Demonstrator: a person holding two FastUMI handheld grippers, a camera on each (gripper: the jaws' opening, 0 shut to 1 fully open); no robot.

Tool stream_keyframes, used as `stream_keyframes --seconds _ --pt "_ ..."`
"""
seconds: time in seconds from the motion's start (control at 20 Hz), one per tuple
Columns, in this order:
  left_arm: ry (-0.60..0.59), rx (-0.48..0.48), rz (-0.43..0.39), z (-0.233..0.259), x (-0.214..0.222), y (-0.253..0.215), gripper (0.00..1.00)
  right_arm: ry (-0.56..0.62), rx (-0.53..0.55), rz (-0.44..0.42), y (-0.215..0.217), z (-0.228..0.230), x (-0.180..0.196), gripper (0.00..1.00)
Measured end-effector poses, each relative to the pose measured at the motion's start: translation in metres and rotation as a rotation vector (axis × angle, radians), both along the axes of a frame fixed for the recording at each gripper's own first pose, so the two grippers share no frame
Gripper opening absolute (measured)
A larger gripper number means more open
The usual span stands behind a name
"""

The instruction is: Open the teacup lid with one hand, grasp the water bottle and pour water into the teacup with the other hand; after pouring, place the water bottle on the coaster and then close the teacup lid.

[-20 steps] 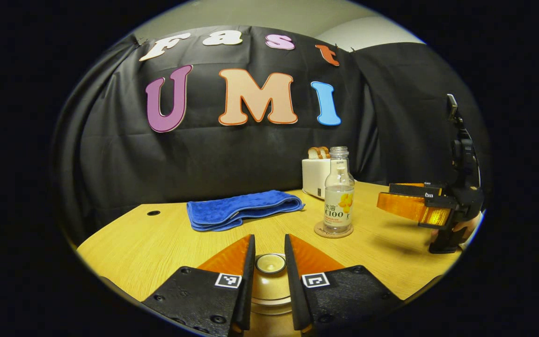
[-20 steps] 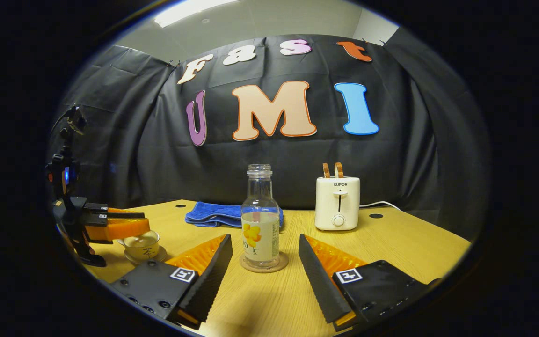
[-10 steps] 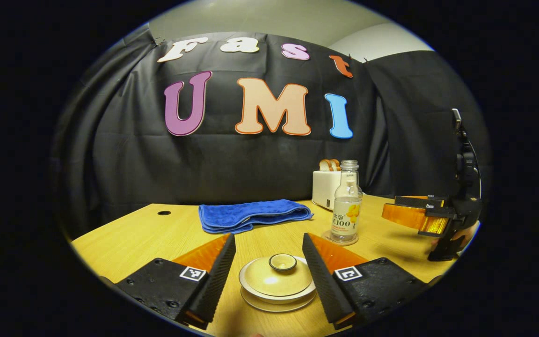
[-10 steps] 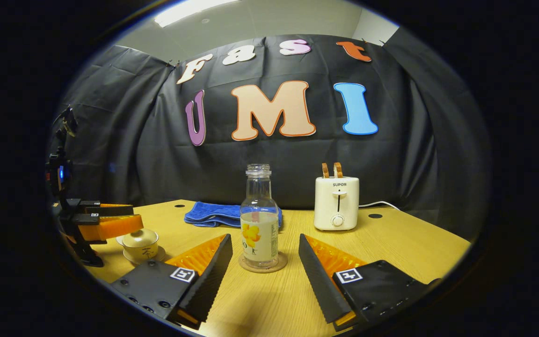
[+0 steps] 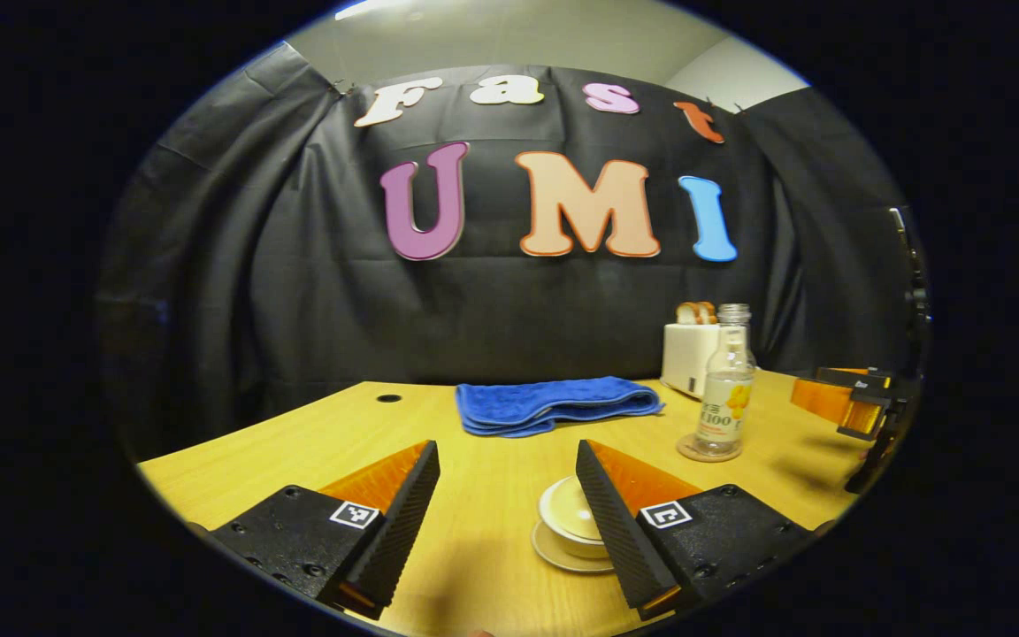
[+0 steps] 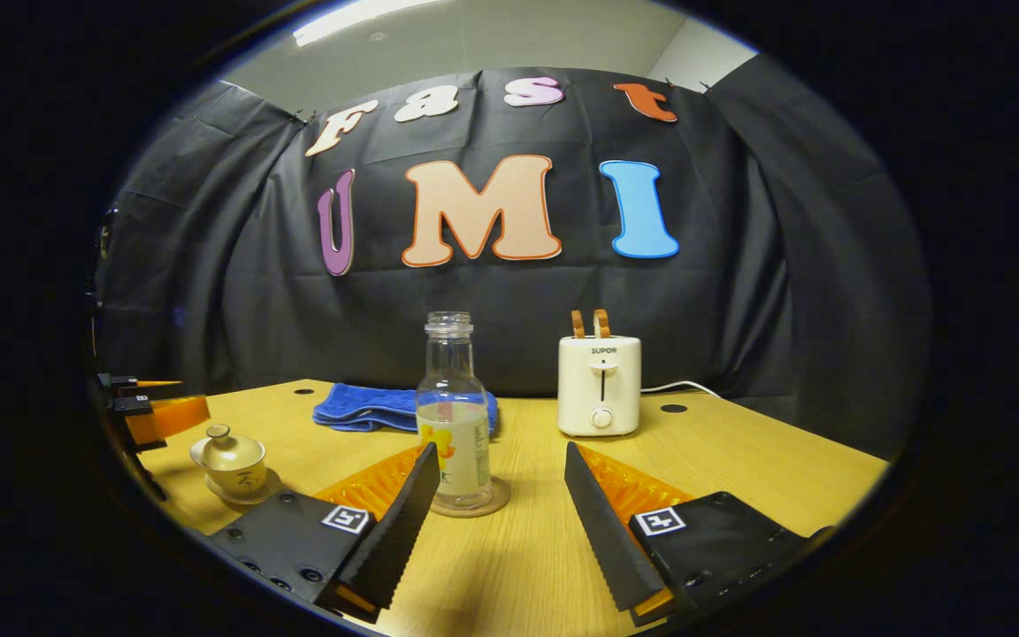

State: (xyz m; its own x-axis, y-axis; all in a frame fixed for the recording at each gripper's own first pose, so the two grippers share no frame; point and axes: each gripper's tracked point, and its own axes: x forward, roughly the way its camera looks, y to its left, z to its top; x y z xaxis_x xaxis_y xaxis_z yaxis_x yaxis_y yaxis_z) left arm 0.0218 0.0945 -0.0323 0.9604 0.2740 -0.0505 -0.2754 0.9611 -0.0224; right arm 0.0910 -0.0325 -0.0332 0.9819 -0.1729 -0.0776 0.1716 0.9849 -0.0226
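Note:
The pale lidded teacup (image 6: 231, 460) stands on its saucer at the table's left, lid on. In the left gripper view the teacup (image 5: 570, 511) sits low, half hidden behind one finger of my left gripper (image 5: 507, 456), which is open and holds nothing. The clear water bottle (image 6: 452, 416), uncapped and part full, stands upright on the round coaster (image 6: 485, 504). My right gripper (image 6: 501, 460) is open just short of the bottle, which lines up with its left finger. The left gripper (image 6: 151, 411) hangs beside the cup. The bottle (image 5: 724, 389) and right gripper (image 5: 846, 402) appear far right.
A folded blue towel (image 6: 368, 407) lies at the back of the wooden table (image 6: 739, 460). A white toaster (image 6: 600, 385) with bread slices stands right of the bottle, its cord trailing right. The black cloth wall closes off the back.
My left gripper has opened off the lid's knob and drawn back and to the left, leaving the lid on the cup. The right gripper has shifted slightly right, staying open.

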Motion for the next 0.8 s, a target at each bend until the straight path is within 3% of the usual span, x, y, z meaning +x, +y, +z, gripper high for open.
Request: stream_keyframes --seconds 0.1,0.3,0.7,0.8 --pt "0.004 0.003 0.061 0.000 -0.005 0.011 0.91 -0.001 -0.005 -0.036 -0.006 0.000 -0.002 0.97" --pt "0.012 0.010 0.185 -0.001 -0.015 0.032 0.91 -0.004 -0.013 -0.095 -0.010 -0.007 -0.015 0.92" --pt "0.008 0.012 0.172 -0.001 -0.013 0.028 0.91 -0.007 -0.015 -0.121 -0.015 -0.007 -0.016 0.97" --pt "0.007 0.012 0.172 -0.001 -0.014 0.028 0.91 -0.007 -0.016 -0.124 -0.016 -0.007 -0.017 0.92"
